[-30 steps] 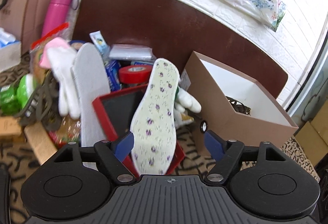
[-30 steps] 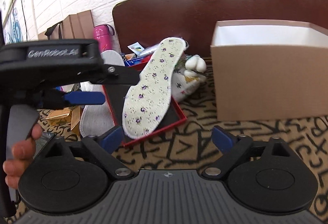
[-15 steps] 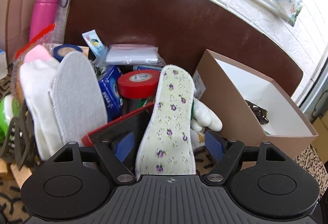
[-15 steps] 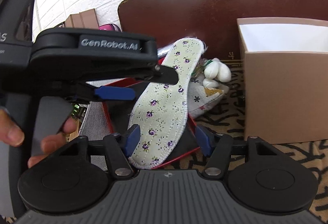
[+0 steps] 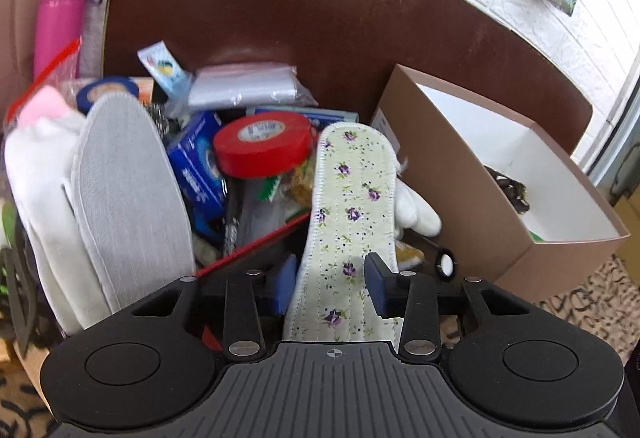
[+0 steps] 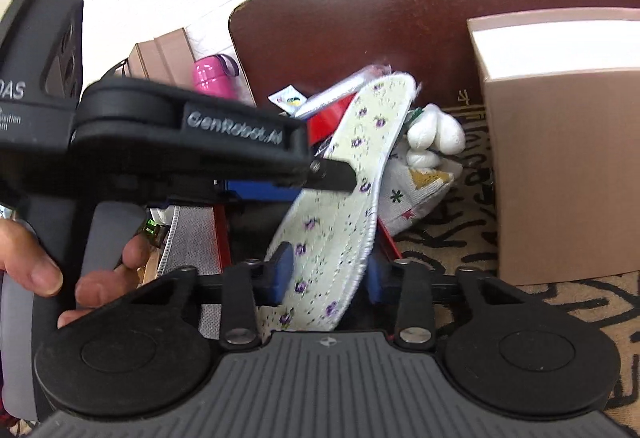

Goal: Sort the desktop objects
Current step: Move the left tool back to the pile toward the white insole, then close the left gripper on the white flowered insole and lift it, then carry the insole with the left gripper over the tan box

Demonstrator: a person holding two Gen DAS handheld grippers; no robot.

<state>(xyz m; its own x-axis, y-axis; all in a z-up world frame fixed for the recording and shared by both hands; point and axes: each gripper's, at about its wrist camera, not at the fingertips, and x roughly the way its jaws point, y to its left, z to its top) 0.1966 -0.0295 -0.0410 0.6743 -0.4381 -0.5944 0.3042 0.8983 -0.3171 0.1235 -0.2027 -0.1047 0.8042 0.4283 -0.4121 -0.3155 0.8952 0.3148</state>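
Left gripper [image 5: 331, 288]: jaws closing around the insole's [image 5: 352, 213] heel; pads just short of its edges.
Right gripper [image 6: 326, 276]: jaws closing on the same heel; contact unclear.
Insole: leans between both tools, toe ahead against the red tape [image 5: 262, 149].
Risk: two grips on one soft sole could buckle or twist it.
Risk: lifting may drag neighbouring clutter.
Hidden: heel tip, under both tool bodies.
Box [image 5: 472, 197]: ahead-right, contents mostly unseen.

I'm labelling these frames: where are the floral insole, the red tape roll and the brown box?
floral insole [image 5: 352, 197]: left wrist view, mid-sole.
red tape roll [image 5: 262, 151]: left wrist view, red outer side.
brown box [image 5: 452, 193]: left wrist view, near outer wall.
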